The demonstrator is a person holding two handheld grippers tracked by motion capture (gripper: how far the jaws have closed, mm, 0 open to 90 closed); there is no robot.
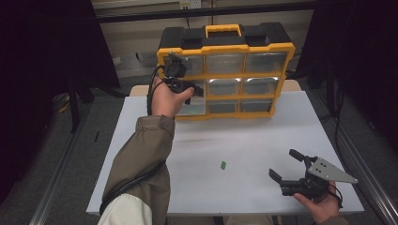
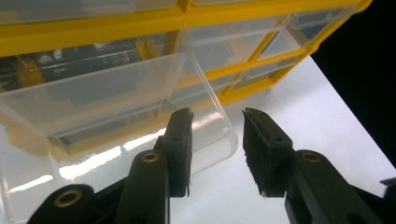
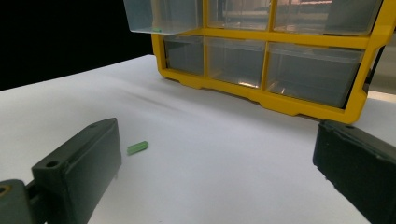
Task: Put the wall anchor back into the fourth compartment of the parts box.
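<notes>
A yellow organizer (image 1: 225, 75) with clear drawers stands upright at the far side of the white table (image 1: 244, 136). One clear drawer (image 2: 116, 93) in its left column is pulled out, and a small green piece (image 3: 156, 30) lies inside it. My left gripper (image 2: 217, 114) is at that drawer's front corner. Its jaws stand apart and the pads do not press on the plastic. In the high view the left gripper (image 1: 198, 90) is raised in front of the left column. A second green piece (image 1: 223, 164) lies loose on the table. My right gripper (image 1: 282, 162) rests open to the right of it.
The organizer's black top and yellow handle (image 1: 224, 30) reach past the table's far edge. Dark floor and metal rails (image 1: 361, 164) flank the table. The person's sleeve (image 1: 141, 159) crosses the near left part of the table.
</notes>
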